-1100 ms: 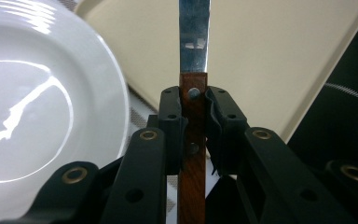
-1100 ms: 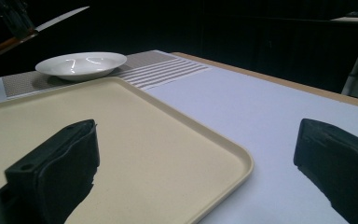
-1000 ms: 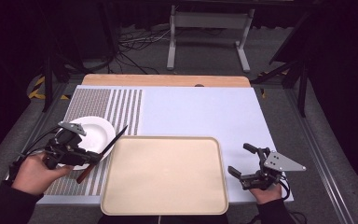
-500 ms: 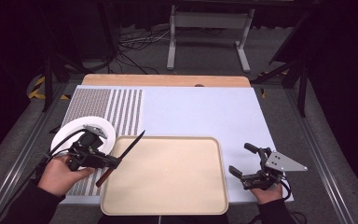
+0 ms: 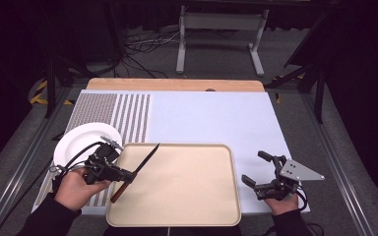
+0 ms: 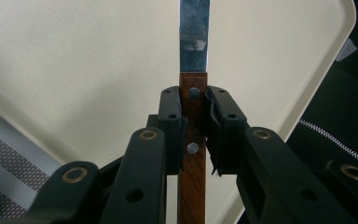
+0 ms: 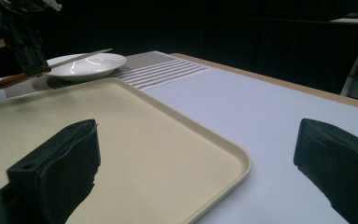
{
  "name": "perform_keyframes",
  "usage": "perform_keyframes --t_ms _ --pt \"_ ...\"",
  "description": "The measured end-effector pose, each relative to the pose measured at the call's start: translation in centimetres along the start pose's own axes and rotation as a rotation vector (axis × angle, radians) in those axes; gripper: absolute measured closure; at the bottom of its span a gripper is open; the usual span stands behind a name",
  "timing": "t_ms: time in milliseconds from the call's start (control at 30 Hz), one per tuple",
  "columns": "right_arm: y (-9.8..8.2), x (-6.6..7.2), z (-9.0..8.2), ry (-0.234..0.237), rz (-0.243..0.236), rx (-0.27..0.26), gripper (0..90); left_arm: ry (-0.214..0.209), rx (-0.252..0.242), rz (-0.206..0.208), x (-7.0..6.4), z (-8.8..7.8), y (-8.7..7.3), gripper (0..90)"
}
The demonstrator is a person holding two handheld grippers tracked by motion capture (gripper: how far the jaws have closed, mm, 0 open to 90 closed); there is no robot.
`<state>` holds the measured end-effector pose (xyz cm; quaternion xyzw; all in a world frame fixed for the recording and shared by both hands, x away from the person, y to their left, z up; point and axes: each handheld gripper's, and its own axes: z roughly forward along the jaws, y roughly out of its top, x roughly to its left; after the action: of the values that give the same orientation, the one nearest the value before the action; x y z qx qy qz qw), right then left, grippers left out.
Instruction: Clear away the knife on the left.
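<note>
L hand-held gripper [image 5: 123,175] pinched a knife [image 5: 137,170] by its wood handle, blade out over the tray's [image 5: 187,189] left edge, plate [image 5: 83,141] just behind. R hand-held gripper [image 5: 257,173] sat w/ jaws spread wide on the desk [image 5: 211,118], just right of the tray.

A lab-like recording studio: black curtains, floor cables [image 5: 142,42], a metal stand [image 5: 220,29], patterned test mat [image 5: 123,110].

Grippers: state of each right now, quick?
Left claw: closed on the knife by its wooden handle, blade over the tray.
Right claw: open, holding nothing.
</note>
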<state>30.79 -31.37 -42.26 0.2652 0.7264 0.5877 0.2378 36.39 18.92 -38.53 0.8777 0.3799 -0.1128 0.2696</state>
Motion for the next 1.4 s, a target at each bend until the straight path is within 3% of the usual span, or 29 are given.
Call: perform_keyframes --t_ms 300,400,833,1400 --pt "0.0 0.0 0.0 0.001 -0.002 0.001 1.4 -0.005 0.03 -0.111 0.7 1.2 -0.5 77.4" --pt "0.0 0.0 -0.1 -0.001 -0.001 0.001 1.4 -0.009 0.029 -0.129 0.9 1.4 -0.6 77.4" --pt "0.0 0.0 0.0 0.003 -0.004 0.003 1.8 0.003 0.042 -0.154 1.0 2.6 -0.9 77.3" --pt "0.0 0.0 0.0 0.002 -0.001 0.003 1.8 0.028 0.063 -0.15 1.1 3.7 -1.1 77.1"
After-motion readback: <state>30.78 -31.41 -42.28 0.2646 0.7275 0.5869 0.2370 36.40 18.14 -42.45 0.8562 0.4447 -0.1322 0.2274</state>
